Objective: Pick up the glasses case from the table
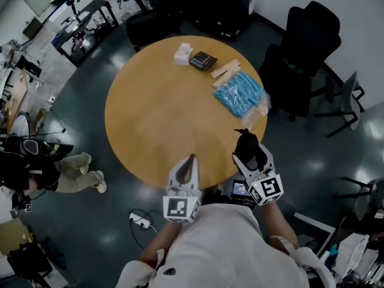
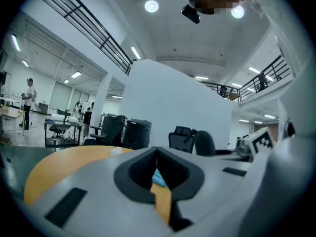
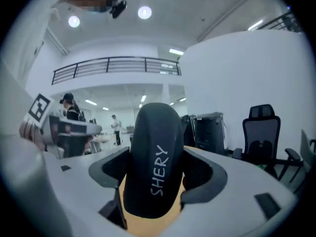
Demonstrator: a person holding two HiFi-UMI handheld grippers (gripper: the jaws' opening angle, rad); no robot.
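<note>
My left gripper (image 1: 191, 162) hovers over the near edge of the table (image 1: 150, 107), pointing about level, jaws pressed together and empty. My right gripper (image 1: 249, 153), just beside it over that same edge, has its jaws clamped on the glasses case (image 1: 246, 141)

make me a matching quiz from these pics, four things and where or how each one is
Things:
1. glasses case
2. calculator
3. blue packet
4. left gripper

Places or states:
a. jaws together, nothing held
b. at the far edge of the table, beside a white pack
c. clamped in the right gripper, off the table
d. lying on the table's right part in the head view, in clear wrap

Pairs: 1-c, 2-b, 3-d, 4-a
</note>
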